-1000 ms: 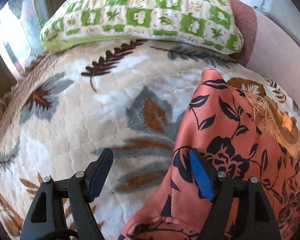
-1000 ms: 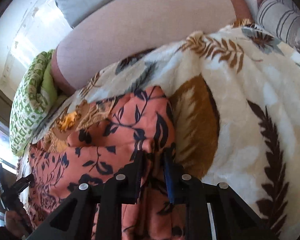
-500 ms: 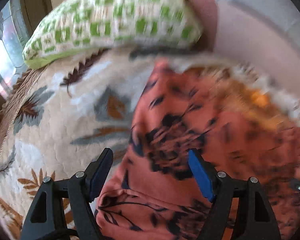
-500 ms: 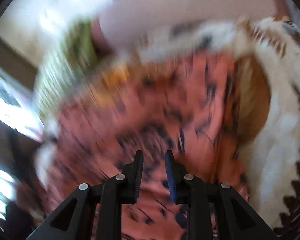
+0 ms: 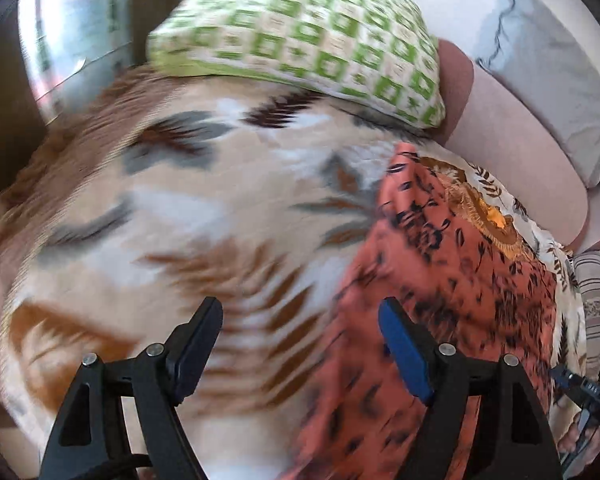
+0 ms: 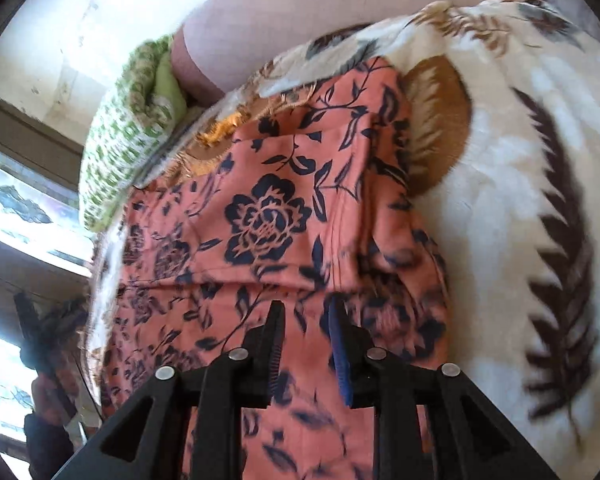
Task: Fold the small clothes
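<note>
Left gripper (image 5: 300, 336) fingers wide apart over blanket (image 5: 188, 216); right gripper (image 6: 306, 332) fingers narrowly parted above floral garment (image 6: 268, 216).

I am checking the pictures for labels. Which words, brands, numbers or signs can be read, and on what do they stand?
None can be read.
The orange floral garment, the green checked pillow and the leaf-pattern blanket carry only patterns.
A small dark device at the left view's right edge bears marks too small to read.

Bare blanket (image 5: 204, 216) leftward; pillow (image 5: 300, 40) blocking beyond.
</note>
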A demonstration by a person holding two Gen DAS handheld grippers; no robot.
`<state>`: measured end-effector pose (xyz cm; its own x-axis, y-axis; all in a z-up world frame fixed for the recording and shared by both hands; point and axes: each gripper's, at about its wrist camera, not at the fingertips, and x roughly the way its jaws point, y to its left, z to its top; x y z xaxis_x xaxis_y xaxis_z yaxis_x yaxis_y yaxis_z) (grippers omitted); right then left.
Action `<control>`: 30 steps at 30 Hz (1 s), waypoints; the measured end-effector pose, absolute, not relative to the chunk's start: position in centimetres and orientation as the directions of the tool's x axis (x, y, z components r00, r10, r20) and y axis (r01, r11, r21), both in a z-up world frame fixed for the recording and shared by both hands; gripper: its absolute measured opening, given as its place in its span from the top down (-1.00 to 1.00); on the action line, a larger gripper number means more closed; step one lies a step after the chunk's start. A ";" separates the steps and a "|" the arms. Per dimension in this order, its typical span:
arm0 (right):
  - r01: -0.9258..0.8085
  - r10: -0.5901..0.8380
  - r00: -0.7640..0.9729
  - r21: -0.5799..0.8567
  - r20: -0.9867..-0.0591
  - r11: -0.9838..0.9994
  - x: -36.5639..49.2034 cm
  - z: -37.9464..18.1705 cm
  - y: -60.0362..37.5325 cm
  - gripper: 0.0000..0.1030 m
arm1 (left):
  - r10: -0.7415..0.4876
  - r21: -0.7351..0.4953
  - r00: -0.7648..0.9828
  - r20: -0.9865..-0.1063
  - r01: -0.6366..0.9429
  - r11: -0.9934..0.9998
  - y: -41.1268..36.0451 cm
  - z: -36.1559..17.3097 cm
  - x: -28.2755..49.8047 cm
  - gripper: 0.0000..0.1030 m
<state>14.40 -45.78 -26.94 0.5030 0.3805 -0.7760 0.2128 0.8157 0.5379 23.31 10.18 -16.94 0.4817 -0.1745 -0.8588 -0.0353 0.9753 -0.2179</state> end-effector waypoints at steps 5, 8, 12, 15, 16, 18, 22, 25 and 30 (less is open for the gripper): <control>0.230 0.346 0.629 0.591 -0.696 0.773 7.3 -25.3 -45.8 -0.52 | -0.182 -0.229 0.481 -0.858 -0.041 0.973 14.6 -17.1 16.8 -0.57; 0.230 0.345 0.641 0.601 -0.685 0.765 3.2 -25.1 -45.0 -0.52 | -0.238 -0.261 0.463 -0.854 0.014 0.965 14.6 -17.8 13.5 -0.57; 0.248 0.337 0.623 0.587 -0.706 0.771 -2.2 -24.9 -44.4 -0.52 | -0.305 -0.282 0.432 -0.849 0.117 0.952 12.9 -18.7 11.5 -0.57; 0.270 0.309 0.604 0.553 -0.735 0.789 -4.7 -24.2 -44.4 -0.52 | -0.335 -0.303 0.412 -0.847 0.144 0.942 11.8 -19.8 11.3 -0.57; 0.277 0.307 0.606 0.556 -0.734 0.784 -5.4 -23.9 -44.5 -0.52 | -0.341 -0.308 0.405 -0.848 0.147 0.940 11.5 -20.1 11.3 -0.57; 0.292 0.309 0.611 0.570 -0.728 0.768 -6.7 -23.1 -45.0 -0.52 | -0.364 -0.319 0.386 -0.848 0.178 0.931 10.8 -20.9 10.9 -0.56; 0.320 0.308 0.614 0.586 -0.727 0.744 -8.3 -22.8 -45.6 -0.52 | -0.389 -0.320 0.306 -0.869 0.252 0.913 9.2 -22.9 10.1 0.48; 0.340 0.332 0.602 0.610 -0.726 0.716 -8.7 -23.9 -45.7 -0.51 | -0.395 -0.323 0.303 -0.867 0.263 0.909 9.0 -23.0 9.8 0.51; 0.363 0.343 0.557 0.593 -0.756 0.719 -7.9 -26.1 -44.8 -0.47 | -0.448 -0.401 0.264 -0.854 0.216 0.890 9.8 -23.6 10.6 -0.13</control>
